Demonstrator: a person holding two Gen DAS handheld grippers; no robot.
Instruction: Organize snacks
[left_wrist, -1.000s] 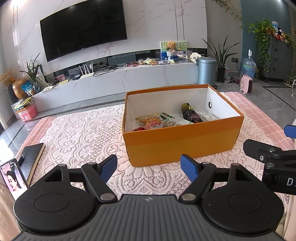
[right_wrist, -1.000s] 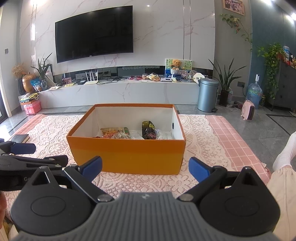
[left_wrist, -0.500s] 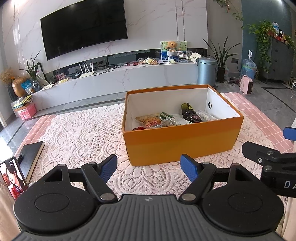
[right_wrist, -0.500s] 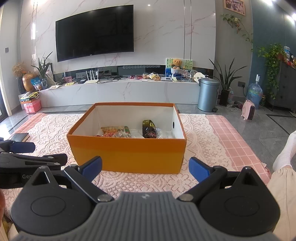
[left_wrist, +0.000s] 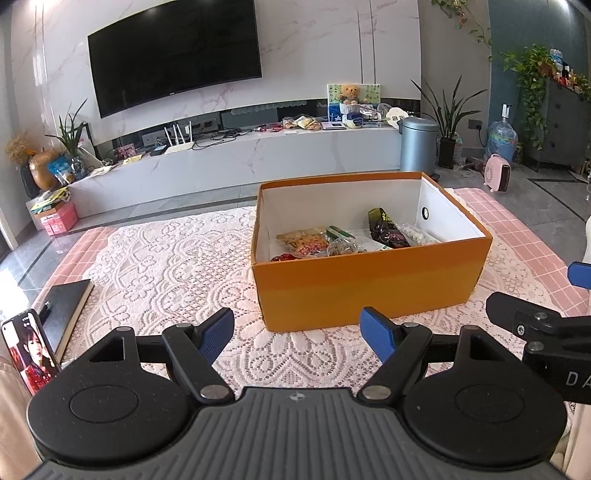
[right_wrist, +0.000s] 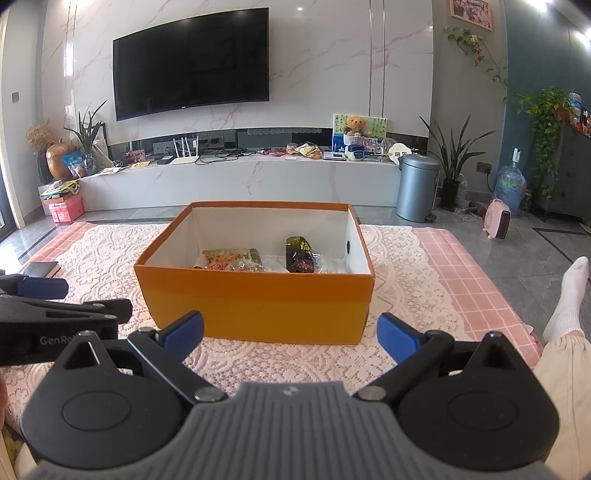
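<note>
Snacks (left_wrist: 347, 238) in mixed wrappers inside orange box (left_wrist: 369, 291), left claw (left_wrist: 297, 334) apart, right claw (right_wrist: 291, 336) apart

Very little differs from a second ago. In the left wrist view, the picture on the lit phone screen (left_wrist: 31, 356) propped at the bench's near left edge has switched to another frame. In that view the black right gripper (left_wrist: 532, 295) sits slightly higher. In the right view a white-socked foot (right_wrist: 570, 291) now shows fully.
</note>
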